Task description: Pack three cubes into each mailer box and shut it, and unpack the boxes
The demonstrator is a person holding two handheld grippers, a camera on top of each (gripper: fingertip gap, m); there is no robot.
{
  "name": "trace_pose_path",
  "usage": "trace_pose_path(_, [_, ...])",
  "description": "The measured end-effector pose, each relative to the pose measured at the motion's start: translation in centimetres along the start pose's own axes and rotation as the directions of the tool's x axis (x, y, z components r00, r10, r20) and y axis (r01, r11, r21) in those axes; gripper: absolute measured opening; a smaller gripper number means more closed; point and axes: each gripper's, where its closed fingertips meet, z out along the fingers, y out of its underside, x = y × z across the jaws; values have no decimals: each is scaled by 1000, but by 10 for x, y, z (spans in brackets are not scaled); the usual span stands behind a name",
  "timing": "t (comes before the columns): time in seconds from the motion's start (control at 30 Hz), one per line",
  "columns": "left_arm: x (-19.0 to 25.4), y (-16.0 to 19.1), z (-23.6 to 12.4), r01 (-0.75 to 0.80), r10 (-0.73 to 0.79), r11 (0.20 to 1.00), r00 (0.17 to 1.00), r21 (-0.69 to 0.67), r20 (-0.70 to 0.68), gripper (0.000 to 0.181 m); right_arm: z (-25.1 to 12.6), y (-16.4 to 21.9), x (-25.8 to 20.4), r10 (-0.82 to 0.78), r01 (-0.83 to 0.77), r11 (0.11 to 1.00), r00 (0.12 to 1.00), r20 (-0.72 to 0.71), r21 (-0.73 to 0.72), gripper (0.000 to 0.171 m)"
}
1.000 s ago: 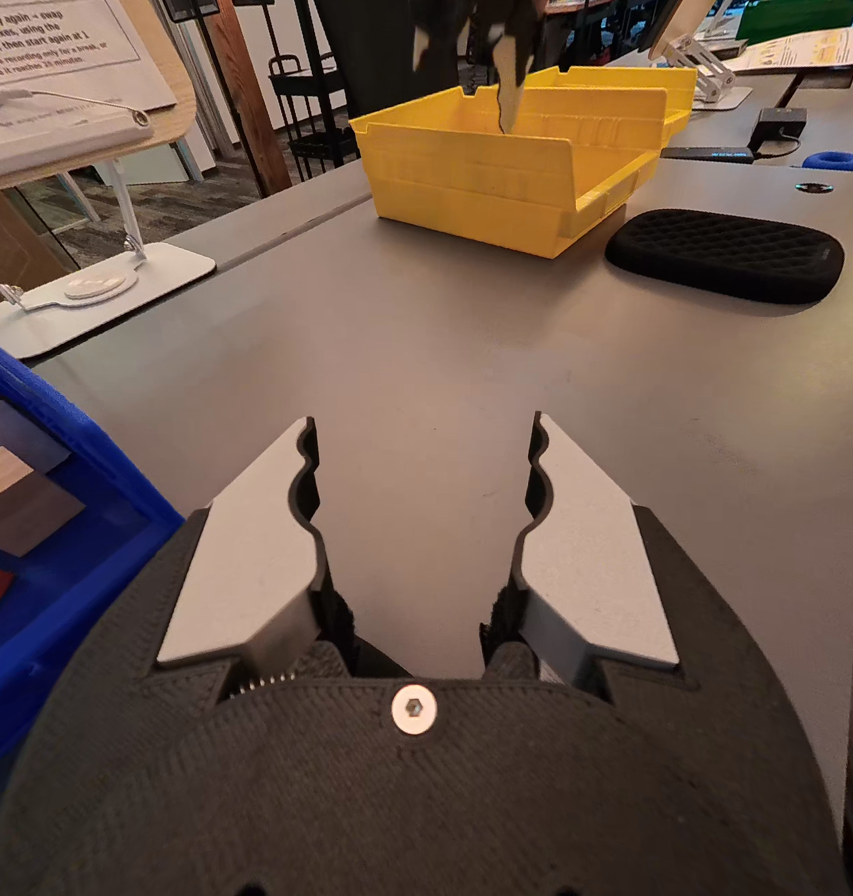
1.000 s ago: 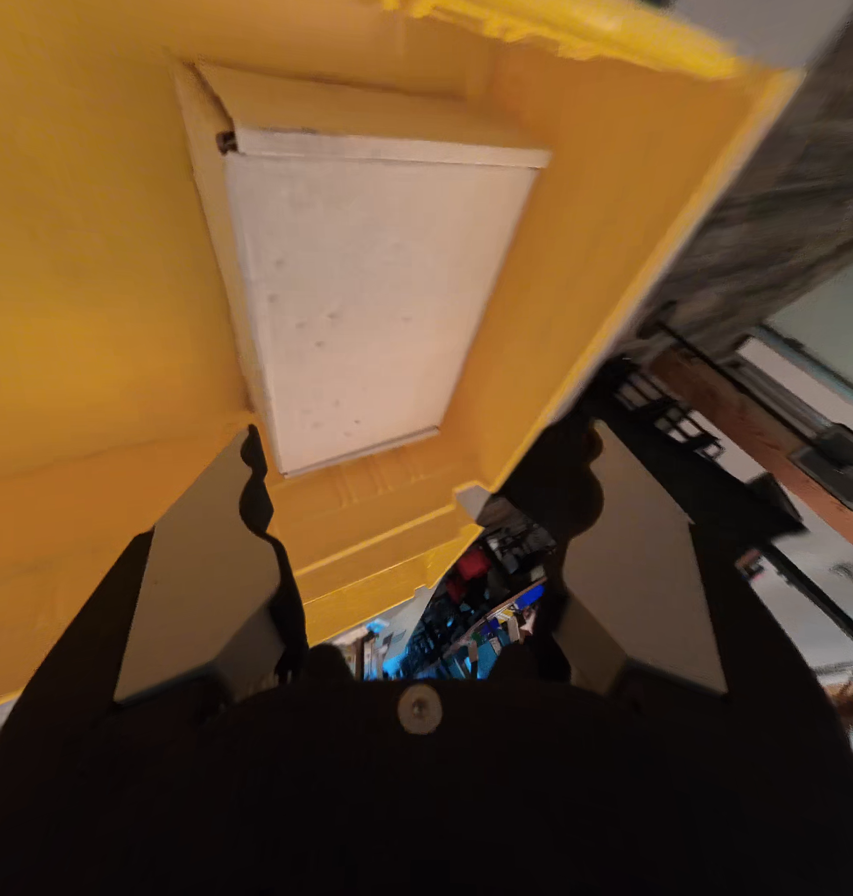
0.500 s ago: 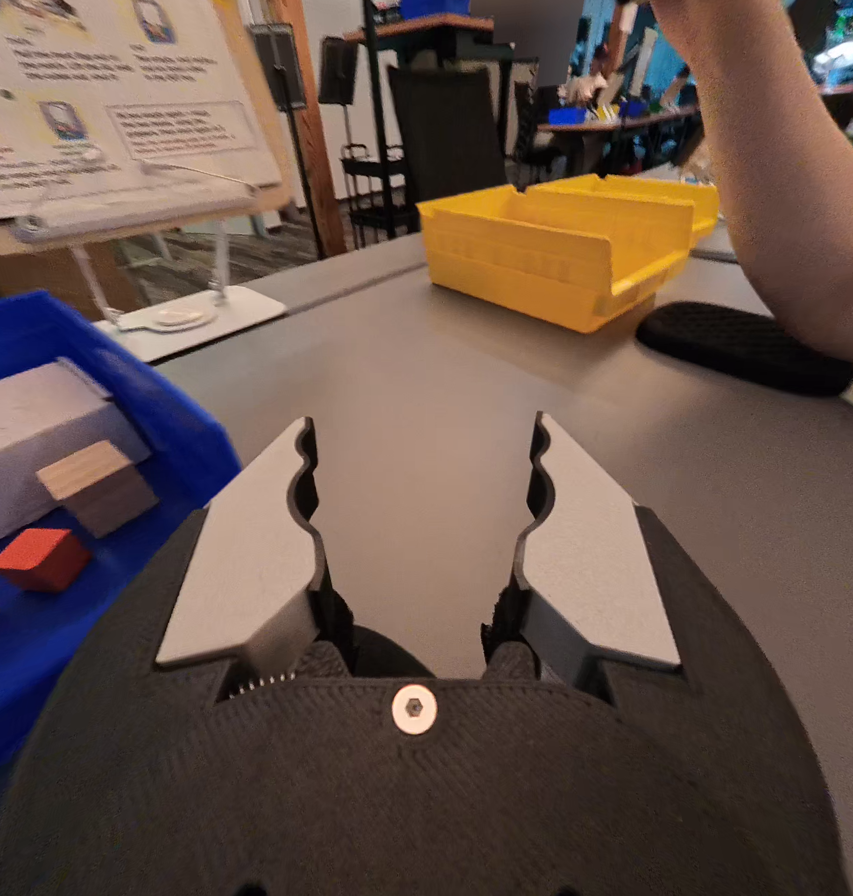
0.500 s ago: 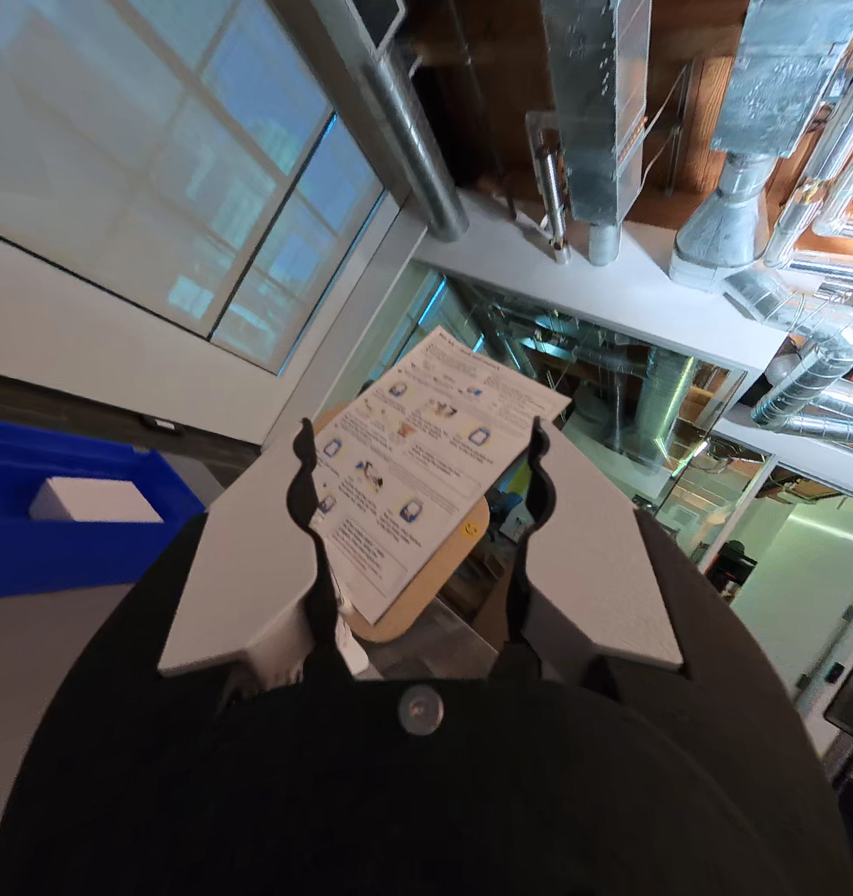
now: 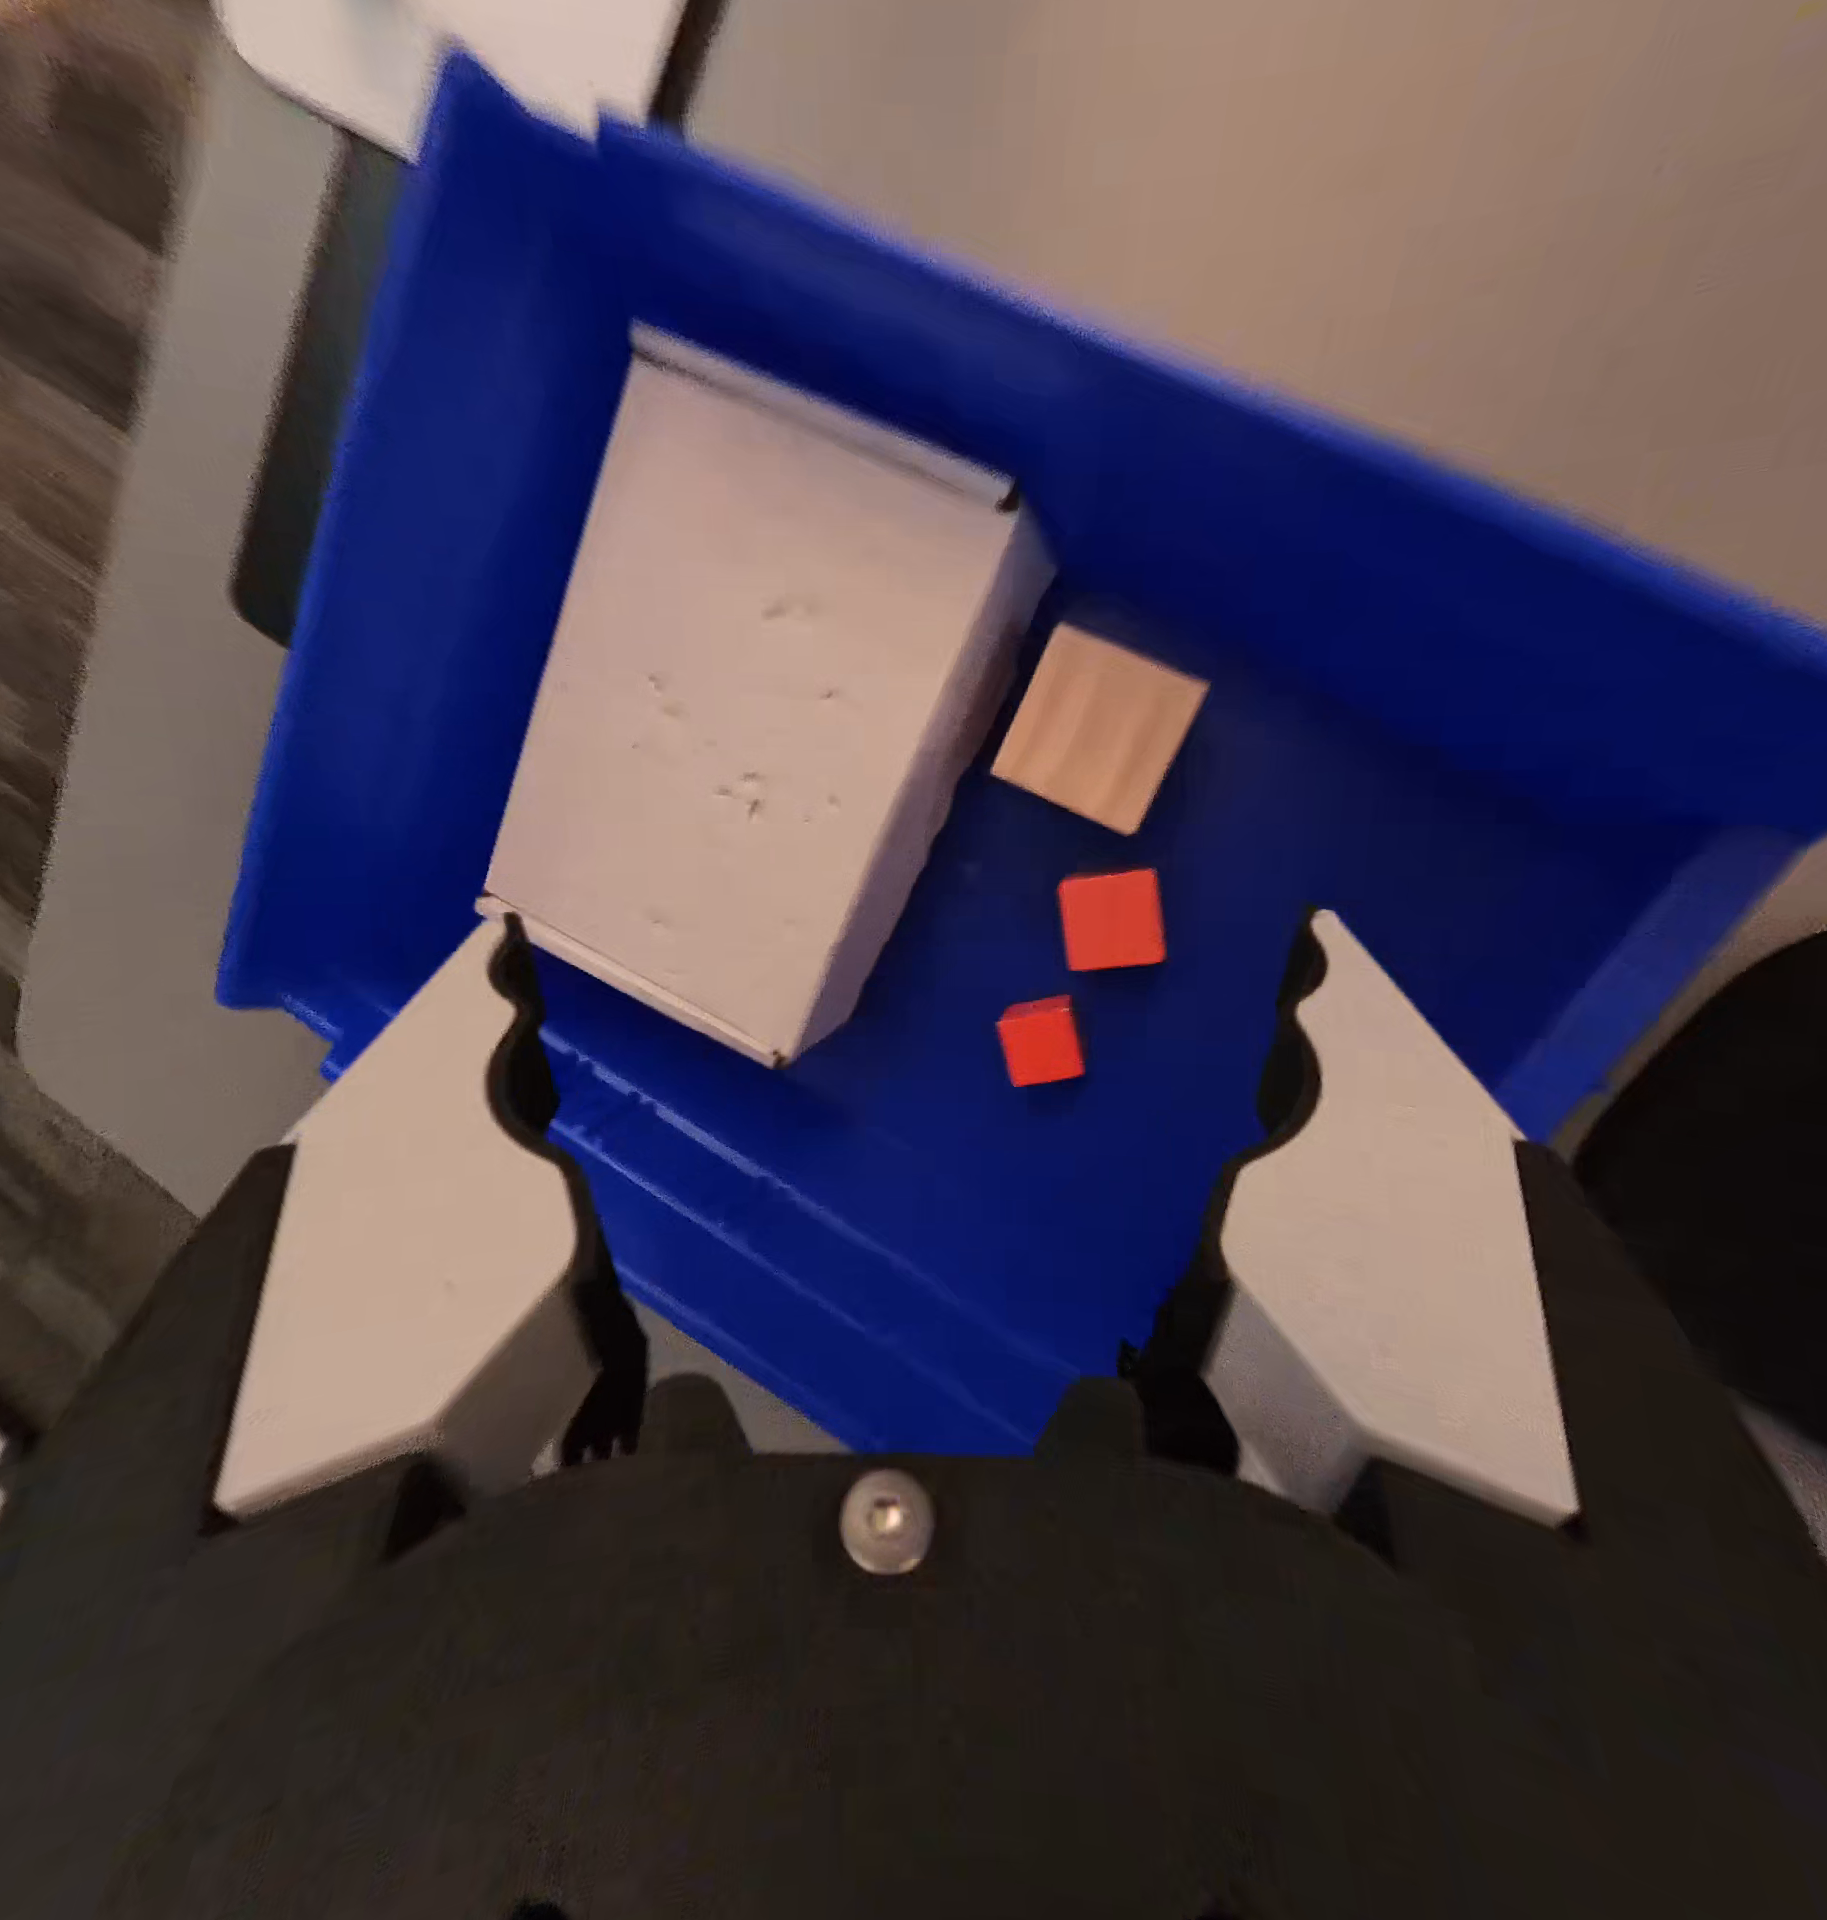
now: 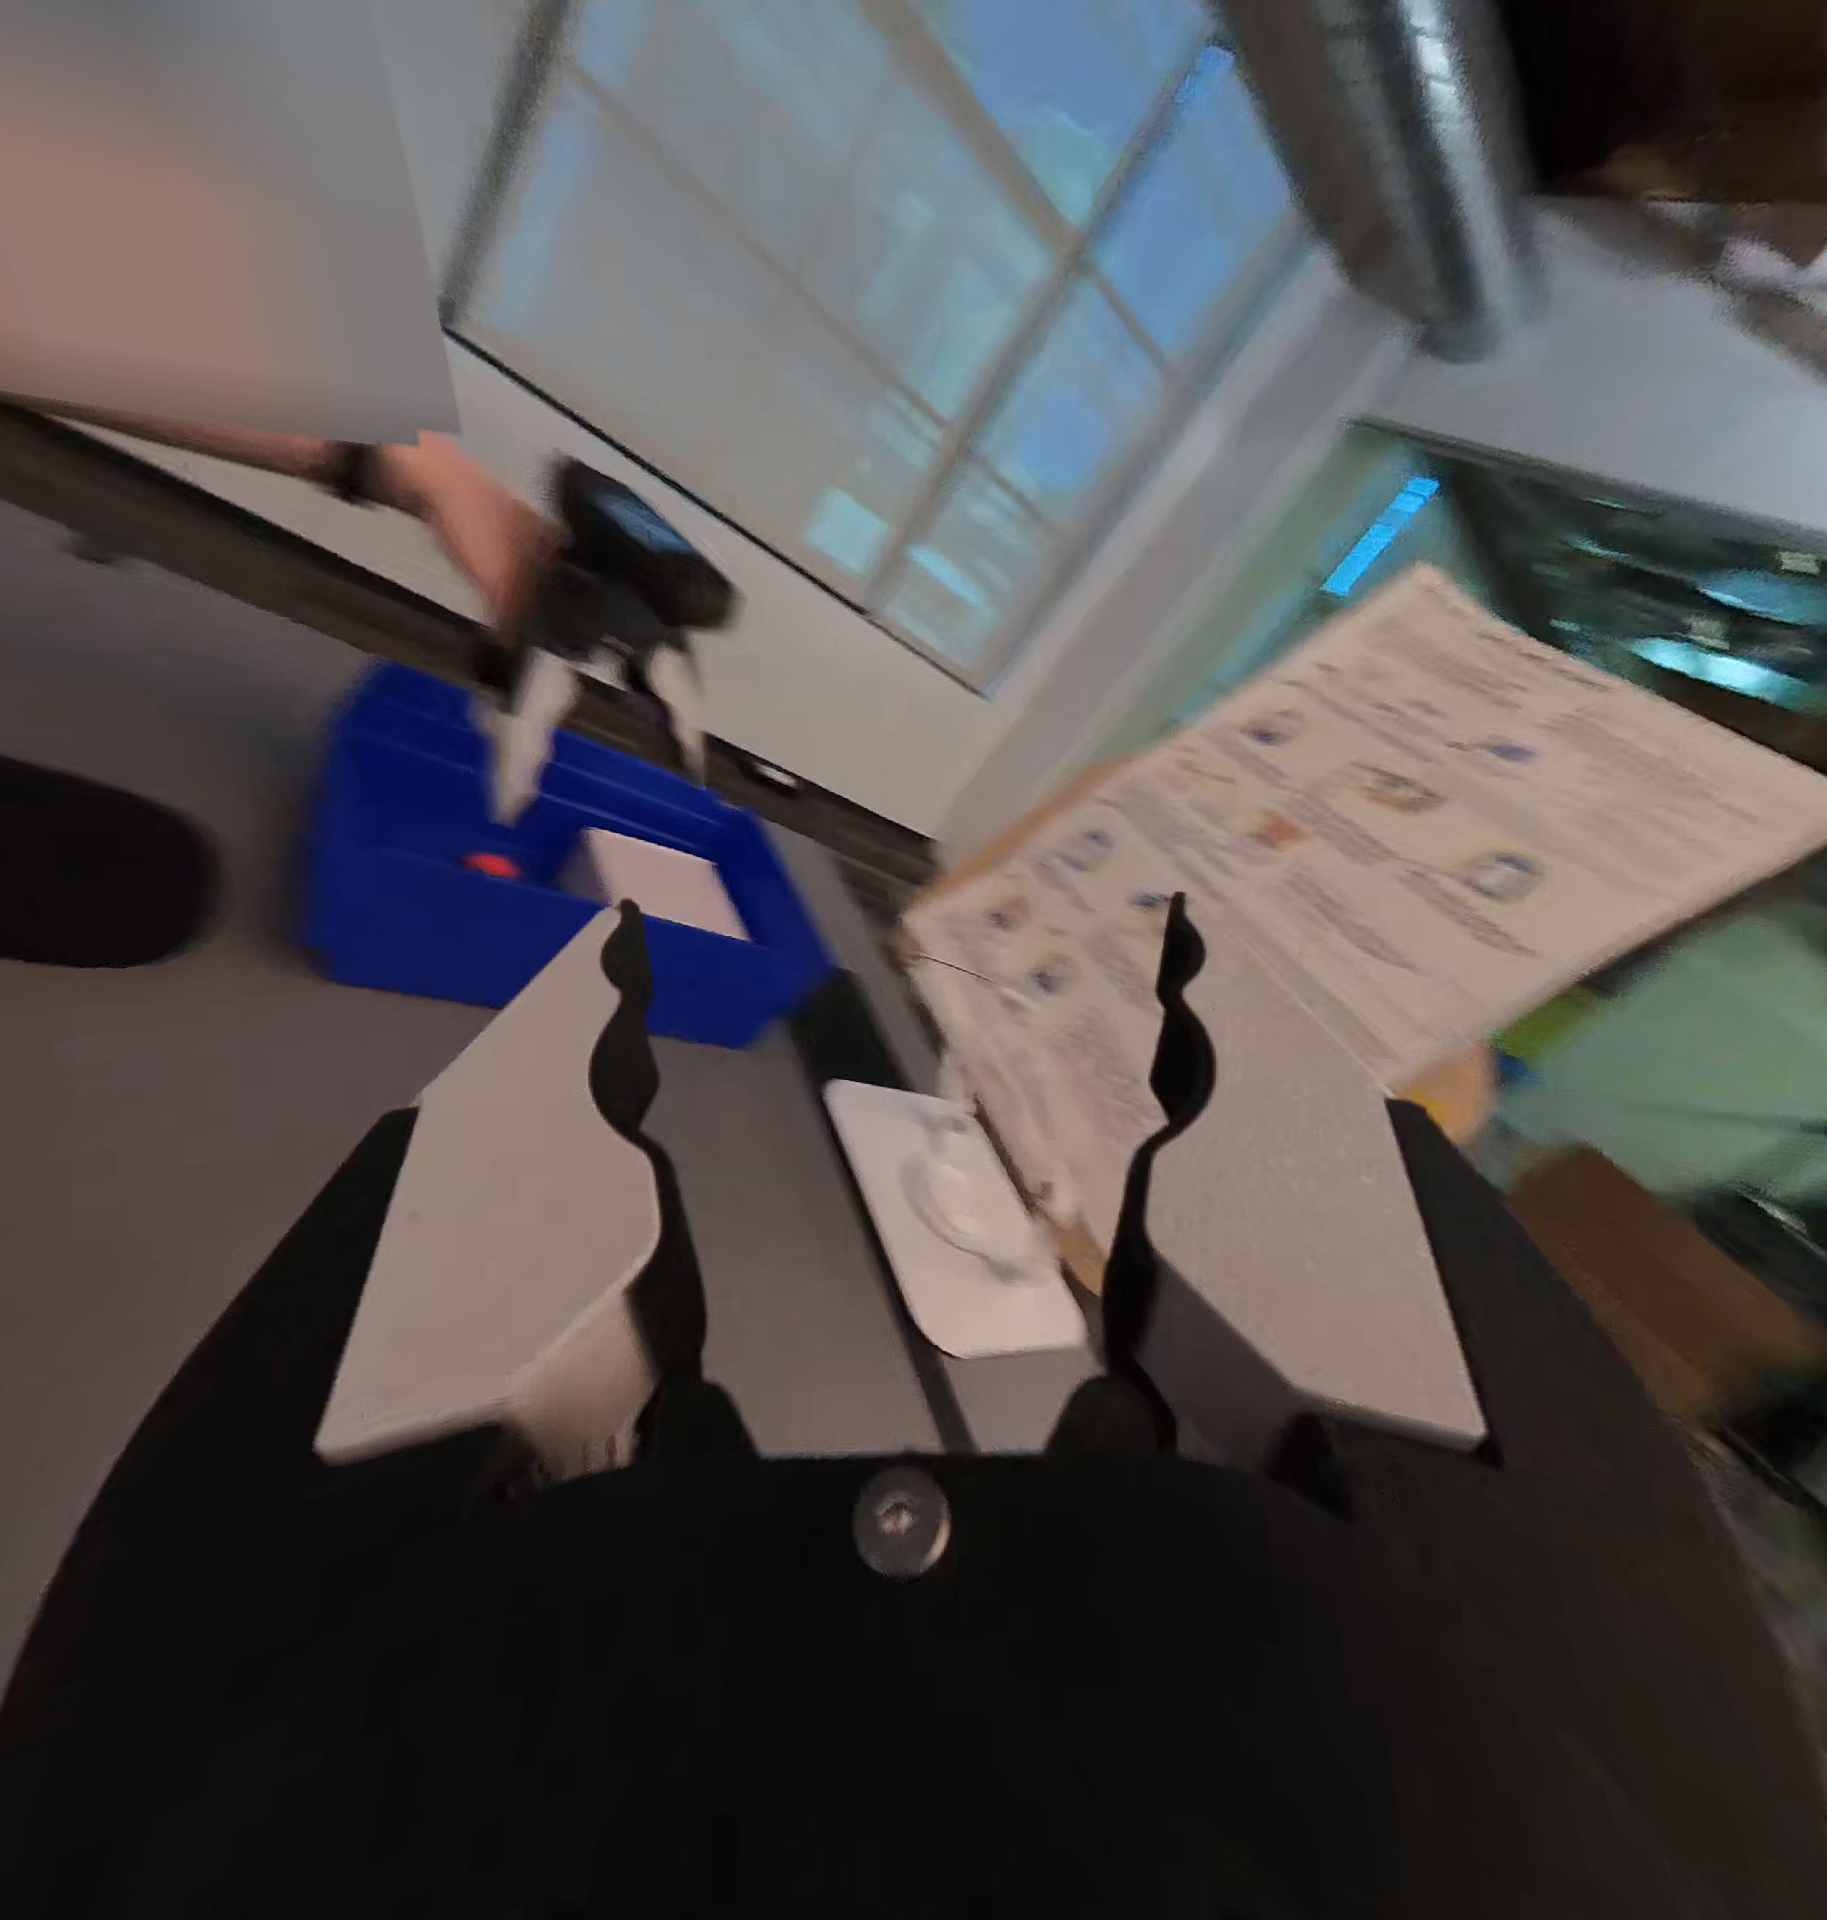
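In the left wrist view my left gripper [image 5: 904,925] hangs wide open and empty above a blue bin [image 5: 1304,499]. In the bin lie a closed white mailer box [image 5: 743,707], a pale wooden cube [image 5: 1099,727] and two red cubes [image 5: 1111,920] [image 5: 1041,1041]. In the right wrist view my right gripper [image 6: 901,914] is open and empty above the grey table [image 6: 161,1091]. It points toward the blue bin [image 6: 535,935]. The white box [image 6: 665,883] and a red cube [image 6: 490,863] show inside. The left gripper [image 6: 597,717] hovers over that bin there.
A black wrist pad [image 6: 67,852] lies beside the bin; it also shows in the left wrist view [image 5: 1740,1174]. An instruction sheet on a board [image 6: 1387,842] stands on a white base [image 6: 950,1216] at the table's edge. A person's arm [image 6: 410,488] reaches in.
My left gripper swung from facing along the table to looking down into the blue bin, and its jaws opened wider. My right gripper left the yellow bin, swung up and then down toward the table.
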Motion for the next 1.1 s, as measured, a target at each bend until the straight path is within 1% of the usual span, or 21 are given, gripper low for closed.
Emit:
trace_pose_path(0.03, [-7,3,11,-23,21,997,999,-69,-25,142,1,-1,-8,5,-5,1000,999,44,14,98])
trace_pose_path(0.13, [-17,12,42,-95,73,971,992,-219,-105,146,1,4,-13,-11,12,1000,997,74,-6,98])
trace_pose_path(0.17, [-22,15,52,-126,101,959,989,-252,-109,149,1,7,-13,-3,4,1000,996,84,-15,99])
trace_pose_path(0.27, [-37,21,76,-190,163,924,981,-332,-108,149,-3,13,-8,41,-40,999,995,92,-21,99])
trace_pose_path(0.3, [-42,24,81,-199,170,916,979,-349,-113,144,-4,16,-7,63,-61,998,993,101,-23,99])
trace_pose_path(0.37, [-52,27,89,-203,170,911,978,-358,-121,146,-6,21,-8,103,-101,995,987,127,-21,98])
trace_pose_path(0.5, [-53,28,93,-210,147,918,968,-336,-202,137,-3,36,-9,145,-139,989,977,158,-51,99])
trace_pose_path(0.6, [-52,34,98,-232,156,908,960,-348,-233,136,2,49,-14,175,-160,983,967,186,-92,99])
trace_pose_path(0.63, [-54,34,99,-243,171,907,959,-345,-226,131,4,53,-15,183,-165,981,964,194,-103,99])
trace_pose_path(0.87, [-56,32,101,-229,171,928,962,-292,-210,131,18,69,-34,203,-162,972,944,261,-170,99])
trace_pose_path(0.93, [-56,33,100,-220,163,927,966,-303,-201,130,20,69,-39,200,-156,973,940,276,-172,98])
trace_pose_path(1.1, [-58,44,88,-170,103,910,976,-378,-190,130,20,67,-41,205,-162,973,936,288,-165,98])
